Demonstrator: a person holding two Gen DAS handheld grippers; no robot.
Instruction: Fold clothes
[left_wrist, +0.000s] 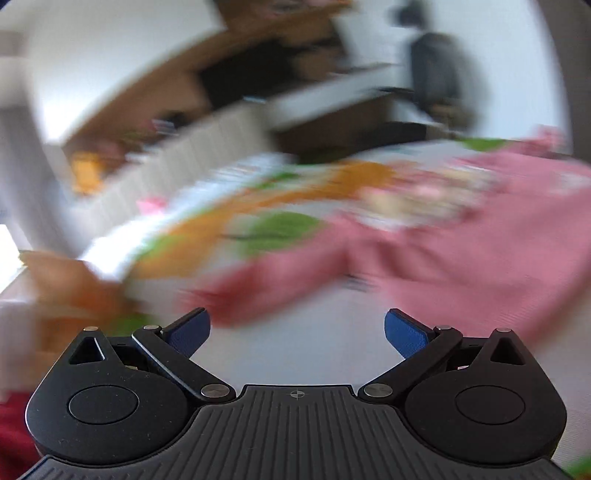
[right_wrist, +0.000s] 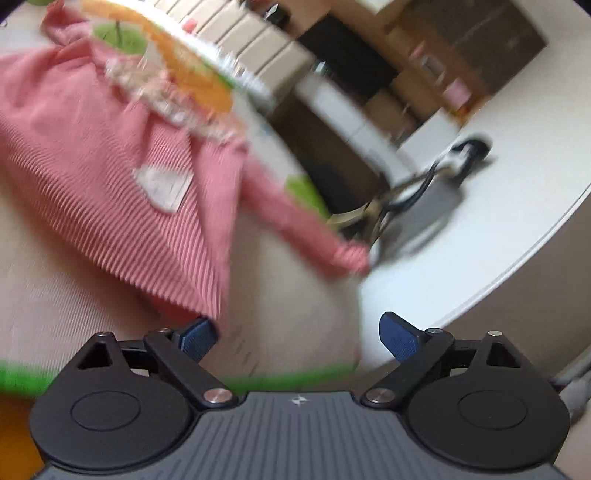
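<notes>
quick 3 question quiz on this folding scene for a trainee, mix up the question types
1. True or false: the left gripper is shut on the pink top.
2. In the right wrist view, which part of the top reaches toward the sheet's right edge? A) the hem B) a sleeve C) the collar
3. Fill in: the right gripper is ____, with nothing between its blue pads.

Key
1. False: it is open, and the top lies ahead of it on the sheet.
2. B
3. open
</notes>
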